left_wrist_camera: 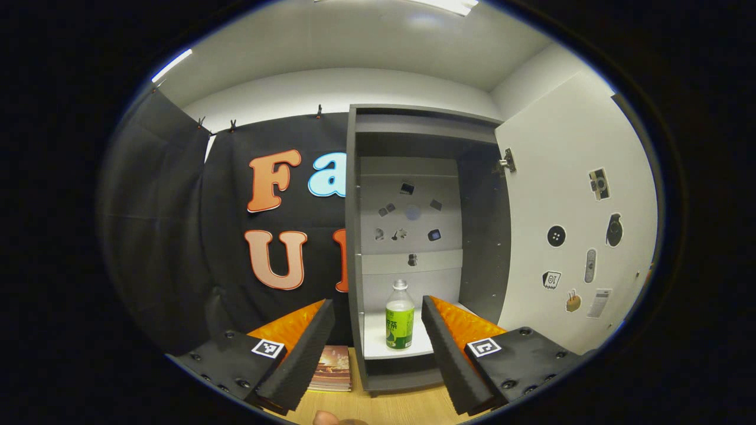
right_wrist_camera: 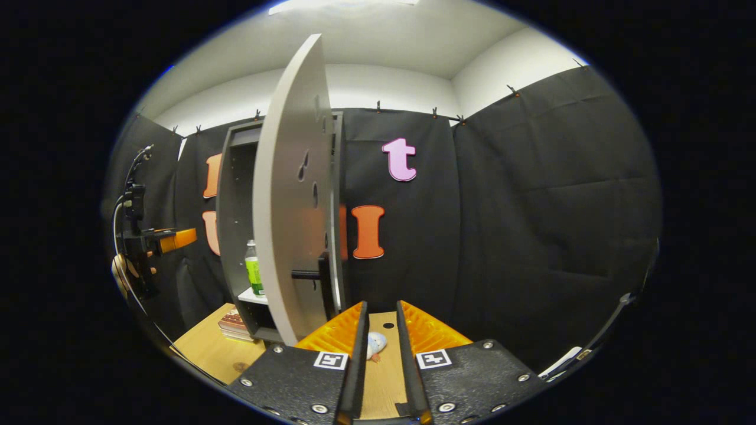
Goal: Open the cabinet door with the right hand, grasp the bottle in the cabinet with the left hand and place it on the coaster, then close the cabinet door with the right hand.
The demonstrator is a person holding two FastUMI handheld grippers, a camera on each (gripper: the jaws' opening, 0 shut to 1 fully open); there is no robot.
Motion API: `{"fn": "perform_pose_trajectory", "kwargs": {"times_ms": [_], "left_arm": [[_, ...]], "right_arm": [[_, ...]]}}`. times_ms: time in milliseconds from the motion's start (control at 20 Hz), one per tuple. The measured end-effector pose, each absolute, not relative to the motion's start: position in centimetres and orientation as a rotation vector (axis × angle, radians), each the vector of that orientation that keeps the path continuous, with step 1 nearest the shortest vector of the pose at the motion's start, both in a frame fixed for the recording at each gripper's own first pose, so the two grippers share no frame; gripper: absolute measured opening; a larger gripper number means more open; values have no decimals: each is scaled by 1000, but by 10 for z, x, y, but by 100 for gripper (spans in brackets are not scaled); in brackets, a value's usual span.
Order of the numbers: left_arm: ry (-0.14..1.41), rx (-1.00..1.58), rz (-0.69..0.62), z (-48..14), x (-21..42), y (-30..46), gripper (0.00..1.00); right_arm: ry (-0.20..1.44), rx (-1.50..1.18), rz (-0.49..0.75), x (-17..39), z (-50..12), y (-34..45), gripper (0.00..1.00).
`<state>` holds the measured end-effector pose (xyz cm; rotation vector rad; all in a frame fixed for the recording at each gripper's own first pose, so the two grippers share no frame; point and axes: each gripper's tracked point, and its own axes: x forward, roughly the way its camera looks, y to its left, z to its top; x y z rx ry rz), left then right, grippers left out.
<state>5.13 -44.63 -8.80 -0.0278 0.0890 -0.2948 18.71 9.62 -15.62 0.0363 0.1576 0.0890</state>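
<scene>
Left hand-held gripper (left_wrist_camera: 378, 330) agape — bottle (left_wrist_camera: 400, 316) upright inside cabinet (left_wrist_camera: 354, 236), door (left_wrist_camera: 573, 224) open.

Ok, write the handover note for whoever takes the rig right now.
Left gripper: jaws wide open, empty, lined up with the bottle but short of it.
Right gripper: jaws nearly closed, empty, clear of the cabinet door.
Bottle stands upright on the cabinet's lower shelf.
Done: door open.
Left: grasp the bottle, set it on the coaster, close the door. I cannot make out a coaster for sure.
</scene>
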Motion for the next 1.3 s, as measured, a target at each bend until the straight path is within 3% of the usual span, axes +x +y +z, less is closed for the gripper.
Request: {"fn": "perform_pose_trajectory", "kwargs": {"times_ms": [50, 100, 150, 200, 250, 350, 400, 500, 600, 650, 700, 750, 1050, 1300], "left_arm": [[94, -32, -303, -94, 61, -457, 94], [101, -38, -307, -101, 70, -464, 94], [108, -47, -313, -108, 81, -473, 94], [117, -55, -319, -117, 90, -483, 94], [128, -58, -320, -125, 100, -490, 94], [148, -56, -321, -141, 116, -501, 94], [157, -57, -323, -151, 125, -504, 95], [177, -62, -331, -171, 146, -516, 100], [196, -60, -336, -189, 167, -524, 94], [204, -58, -347, -197, 177, -530, 94], [215, -52, -350, -203, 186, -534, 97], [220, -43, -341, -209, 195, -536, 100], [237, -16, -308, -239, 238, -539, 94], [289, -28, -314, -259, 246, -545, 96]], "right_arm": [[160, 42, 75, 187, -156, 94, 36], [161, 46, 63, 186, -156, 92, 40], [160, 49, 52, 188, -156, 90, 53], [160, 51, 40, 188, -157, 88, 57], [162, 51, 29, 189, -157, 85, 53], [164, 47, 9, 190, -159, 80, 75], [166, 45, -1, 190, -159, 79, 73], [166, 44, -26, 191, -161, 72, 83], [170, 50, -49, 192, -162, 68, 89], [174, 56, -62, 192, -163, 66, 86], [179, 61, -75, 192, -164, 64, 96], [184, 66, -88, 192, -165, 62, 92], [212, 79, -140, 193, -172, 54, 92], [233, 89, -151, 192, -176, 54, 92]]}}
